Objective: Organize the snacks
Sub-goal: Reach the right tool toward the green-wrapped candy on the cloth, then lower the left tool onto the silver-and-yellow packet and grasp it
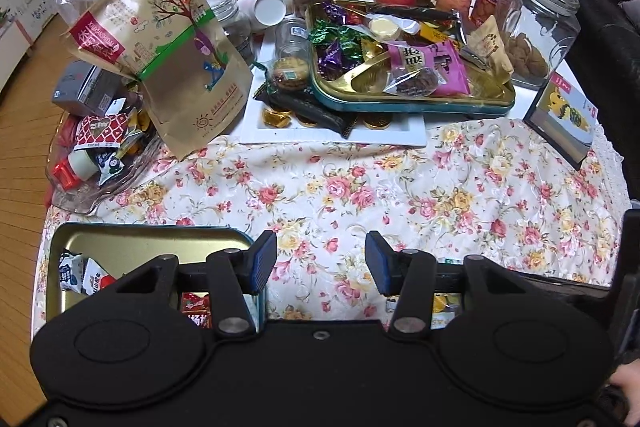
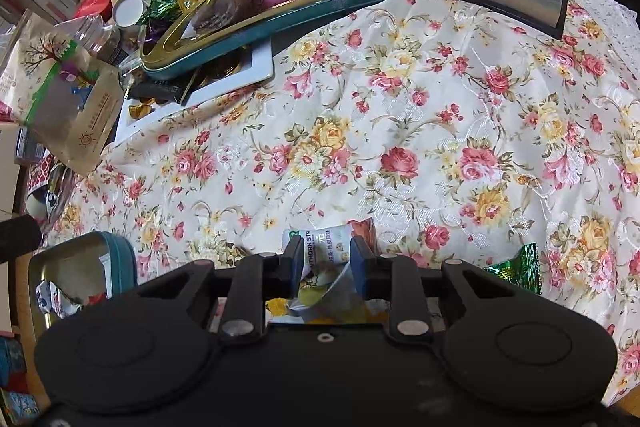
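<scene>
Right gripper (image 2: 325, 265) jaws clamp 1 white snack packet (image 2: 320, 241); left gripper (image 1: 321, 263) jaws apart, empty.

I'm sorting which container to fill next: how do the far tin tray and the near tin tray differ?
The far tin tray is heaped with sweets and packets and rests tilted on a white tray; the near tin tray lies on the floral cloth with only a few wrapped snacks and bare gold bottom showing. Both have gold insides and teal outer walls.
</scene>
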